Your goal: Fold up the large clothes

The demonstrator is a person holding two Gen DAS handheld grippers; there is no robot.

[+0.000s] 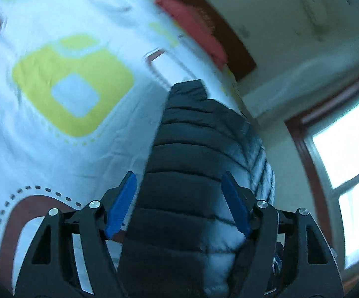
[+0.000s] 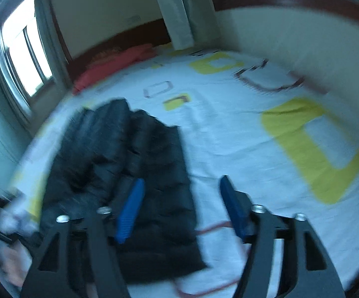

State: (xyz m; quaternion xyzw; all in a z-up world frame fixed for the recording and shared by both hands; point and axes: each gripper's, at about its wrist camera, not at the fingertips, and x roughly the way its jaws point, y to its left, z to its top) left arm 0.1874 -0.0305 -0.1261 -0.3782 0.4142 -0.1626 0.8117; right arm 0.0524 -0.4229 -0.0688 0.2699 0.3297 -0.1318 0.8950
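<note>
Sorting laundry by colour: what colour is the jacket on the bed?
Black, with quilted bands; the jacket shows best in the left wrist view.

White bedsheet (image 1: pixel 55 149) with yellow squares — red pillow (image 1: pixel 192 27) by the headboard, bright window (image 1: pixel 348 164).

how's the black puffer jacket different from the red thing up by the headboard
The black puffer jacket is dark and quilted in ridges; the red thing is plain coral-red, too blurred to identify. The jacket lies near the bed's edge close to the right gripper, while the red thing sits far off against the headboard. The jacket looks much bigger in view. Both rest on the white patterned bedsheet.
</note>
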